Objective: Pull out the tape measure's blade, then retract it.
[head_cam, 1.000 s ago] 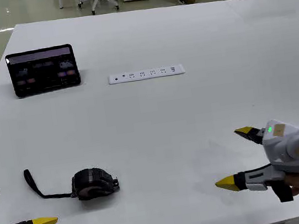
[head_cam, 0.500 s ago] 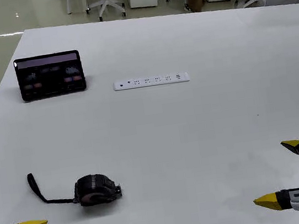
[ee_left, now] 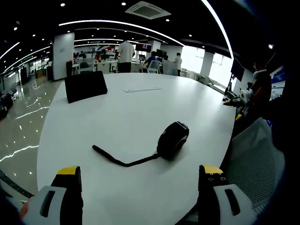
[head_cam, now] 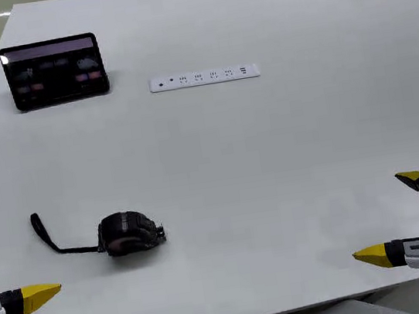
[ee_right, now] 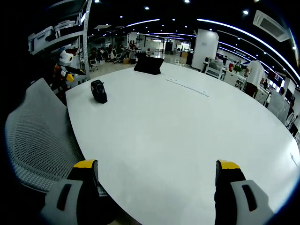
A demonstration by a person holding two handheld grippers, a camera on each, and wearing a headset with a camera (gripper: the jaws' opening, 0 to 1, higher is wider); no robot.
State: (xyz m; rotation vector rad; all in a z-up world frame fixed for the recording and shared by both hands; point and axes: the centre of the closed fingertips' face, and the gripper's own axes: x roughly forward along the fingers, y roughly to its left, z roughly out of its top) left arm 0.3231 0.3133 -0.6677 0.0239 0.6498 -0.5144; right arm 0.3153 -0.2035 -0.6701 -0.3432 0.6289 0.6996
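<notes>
A black tape measure (head_cam: 129, 232) lies on the white table (head_cam: 272, 156) at the front left, its wrist strap (head_cam: 49, 236) trailing off to the left. No blade is drawn out. My left gripper (ee_left: 140, 174) is open and empty, a short way in front of the tape measure (ee_left: 172, 139); one yellow-tipped finger (head_cam: 38, 295) reaches in at the head view's lower left. My right gripper (head_cam: 389, 214) is open and empty near the table's front right edge, far from the tape measure (ee_right: 98, 90).
A dark tablet (head_cam: 53, 72) stands propped at the back left. A white power strip (head_cam: 205, 78) lies flat at the back middle. A mesh chair (ee_right: 35, 136) sits by the table's near edge. People stand in the room beyond.
The head camera has shifted. My right gripper has drawn back to the right, towards the table's front edge. The tape measure has not moved, and both grippers stay open.
</notes>
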